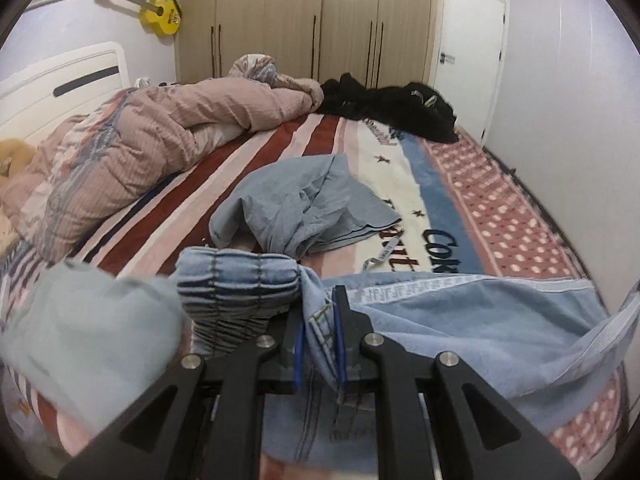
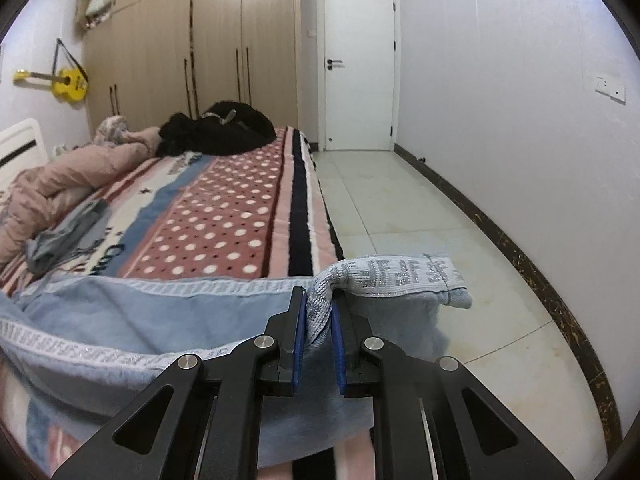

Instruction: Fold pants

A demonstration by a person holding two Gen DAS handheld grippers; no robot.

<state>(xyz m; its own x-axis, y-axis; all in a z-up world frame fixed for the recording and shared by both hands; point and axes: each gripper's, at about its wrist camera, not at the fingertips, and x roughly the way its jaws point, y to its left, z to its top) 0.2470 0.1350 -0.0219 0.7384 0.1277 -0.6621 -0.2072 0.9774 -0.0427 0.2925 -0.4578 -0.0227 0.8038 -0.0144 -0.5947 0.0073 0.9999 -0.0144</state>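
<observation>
Both grippers clamp the light blue pants (image 1: 460, 320) stretched over the near bed (image 2: 224, 216) edge, left gripper (image 1: 320, 344) pinching the waistband, right gripper (image 2: 319, 340) pinching the patterned cuff

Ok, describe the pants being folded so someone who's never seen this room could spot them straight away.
Start at the bed with the striped and dotted blanket. Along its near edge lie the light blue pants, held at one end by the left gripper and at the other by the right gripper. Unlike the crumpled plain blue garment farther up the bed, they carry a patterned silvery side stripe.
</observation>
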